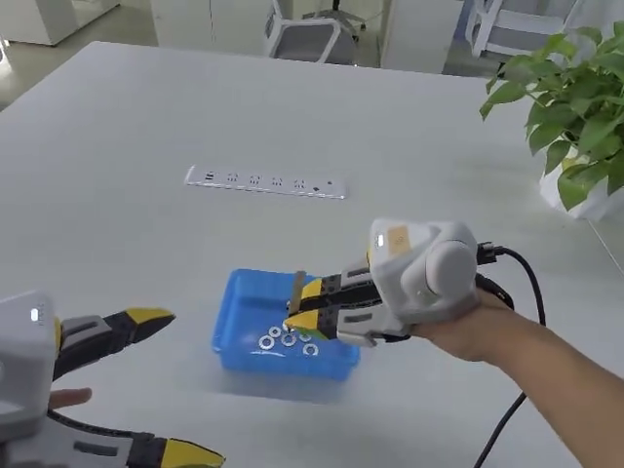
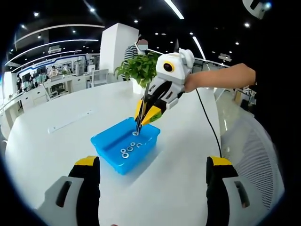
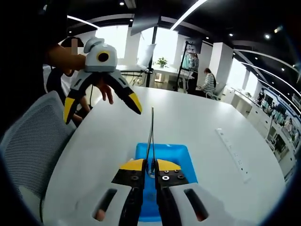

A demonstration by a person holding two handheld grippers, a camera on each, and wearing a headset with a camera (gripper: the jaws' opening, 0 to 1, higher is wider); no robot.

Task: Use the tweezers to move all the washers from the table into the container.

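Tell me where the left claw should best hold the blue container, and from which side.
I would take the blue container by its left end wall, from the left, one jaw inside, one outside. That wall is upright and thin, no washers lie against it, and the right claw with the tweezers occupies the other end.

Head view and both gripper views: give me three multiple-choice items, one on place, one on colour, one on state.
1. The washers lie: A in the container; B outside it; C stacked on its rim.
2. The container is: A red; B blue; C white.
3. The right gripper is: A open; B shut on nothing; C shut on the tweezers.
Answers: A, they rest on its floor; B, its walls are blue; C, its fingers pinch the tweezers' handle.
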